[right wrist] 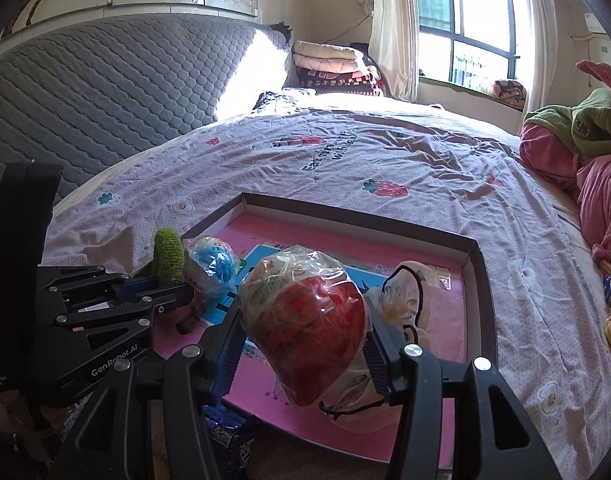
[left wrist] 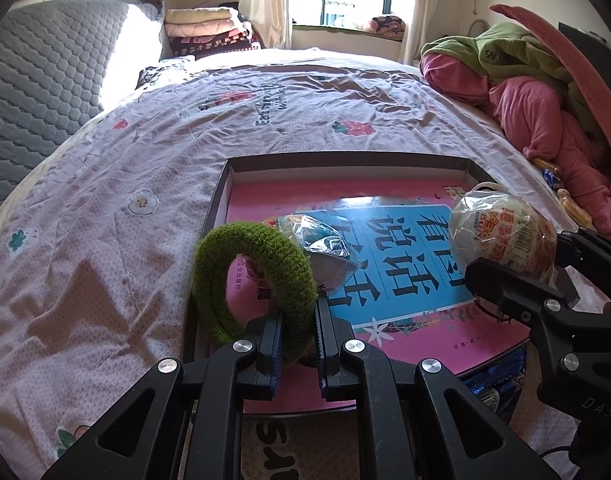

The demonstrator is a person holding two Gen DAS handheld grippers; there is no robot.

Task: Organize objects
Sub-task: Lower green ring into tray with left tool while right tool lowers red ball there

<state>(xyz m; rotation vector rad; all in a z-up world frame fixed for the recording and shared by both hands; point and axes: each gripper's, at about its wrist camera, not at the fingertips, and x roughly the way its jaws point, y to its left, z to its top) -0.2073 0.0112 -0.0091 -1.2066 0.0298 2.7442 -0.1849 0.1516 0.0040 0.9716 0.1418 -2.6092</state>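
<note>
A shallow cardboard box lid (left wrist: 345,162) (right wrist: 361,216) with a pink and blue printed floor lies on the bed. My left gripper (left wrist: 298,312) is shut on a green knitted ring (left wrist: 249,276), held upright over the box's left rim; the ring also shows in the right wrist view (right wrist: 168,256). My right gripper (right wrist: 303,320) is shut on a round wrapped snack ball (right wrist: 305,324) (left wrist: 501,232), held above the box. A small wrapped blue packet (left wrist: 317,240) (right wrist: 215,266) lies in the box. A pale pouch with a black cord (right wrist: 409,300) lies in the box behind the ball.
The box sits on a lilac printed bedsheet (left wrist: 145,184). A pile of pink and green clothes (left wrist: 525,92) lies at the right. A grey quilted headboard (left wrist: 37,92) stands at the left. Blue snack packets (left wrist: 501,384) lie under the box's near edge. Folded blankets (left wrist: 209,32) are stacked at the far end.
</note>
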